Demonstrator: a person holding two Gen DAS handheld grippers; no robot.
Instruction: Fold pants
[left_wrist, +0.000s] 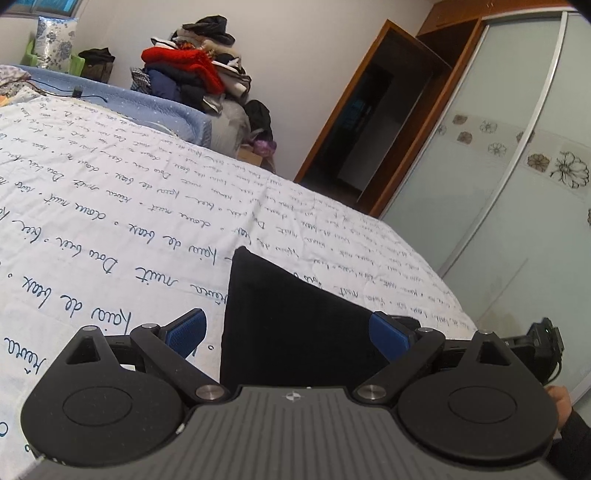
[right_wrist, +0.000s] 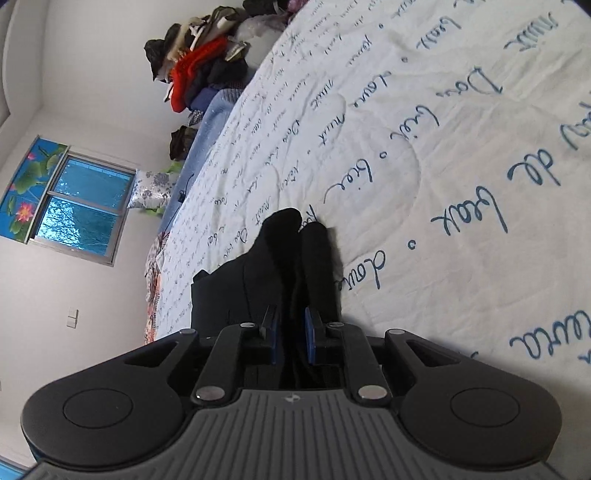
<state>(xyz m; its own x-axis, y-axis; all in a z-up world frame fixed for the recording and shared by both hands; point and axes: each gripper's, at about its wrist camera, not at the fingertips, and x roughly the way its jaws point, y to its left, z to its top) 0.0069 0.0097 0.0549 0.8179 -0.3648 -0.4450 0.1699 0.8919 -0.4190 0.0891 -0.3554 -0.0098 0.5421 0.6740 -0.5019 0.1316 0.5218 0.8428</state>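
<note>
Room: bedroom, with a white quilt printed in blue handwriting as my work surface; a heap of clothes sits at the far end of the bed and a sliding wardrobe stands to one side.
Pants, place: the pants lie on the quilt right in front of both my tongs, near the bed's edge on the wardrobe side.
Pants, look: plain black, no visible pattern; in the left view a flat panel tapering to a corner, in the right view two rounded folds bunching up past my fingers.
Left gripper: spread wide, blue pads either side of the black cloth, gripping nothing that I can see.
Right gripper: narrowed onto a ridge of the pants, pinching the fabric between its pads.
Handling: I judge the cloth soft, limp and light; it will sag and drape, not hold a shape.
Where to hold: I would take an edge or corner, both layers together, so the fold stays square.
Risk: a thin pinch may slip out.
</note>
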